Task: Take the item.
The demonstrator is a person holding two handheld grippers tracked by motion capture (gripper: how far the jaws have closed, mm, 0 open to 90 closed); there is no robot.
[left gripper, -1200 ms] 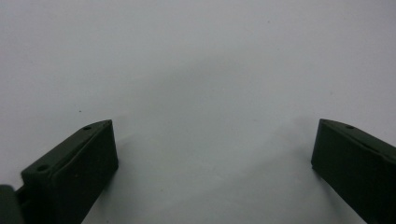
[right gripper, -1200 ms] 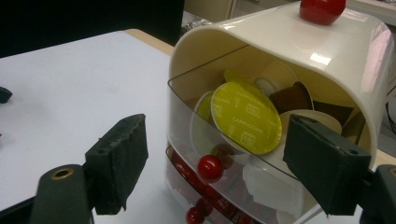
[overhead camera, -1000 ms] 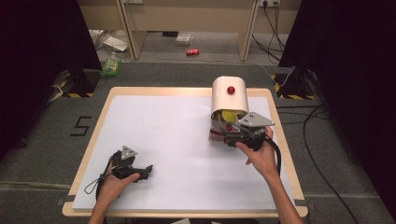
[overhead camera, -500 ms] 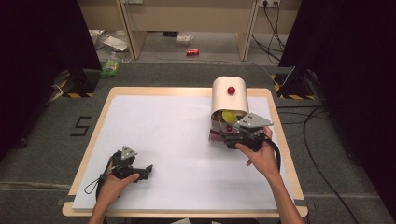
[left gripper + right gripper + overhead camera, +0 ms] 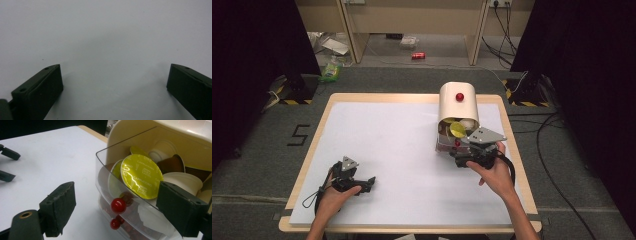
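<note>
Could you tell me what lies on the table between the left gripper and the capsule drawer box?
Nothing: in the high view, bare white table stretches from the left gripper to the capsule drawer box.

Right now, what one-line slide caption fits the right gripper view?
Right gripper open at the pulled-out clear drawer of a cream capsule box, a yellow-lidded cappuccino capsule on top.

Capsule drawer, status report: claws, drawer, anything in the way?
Right claw just opened, straddling the drawer's red knob, no grip. Left claw open, idle on white table. Capsule drawer pulled open, full. Nothing blocking.
</note>
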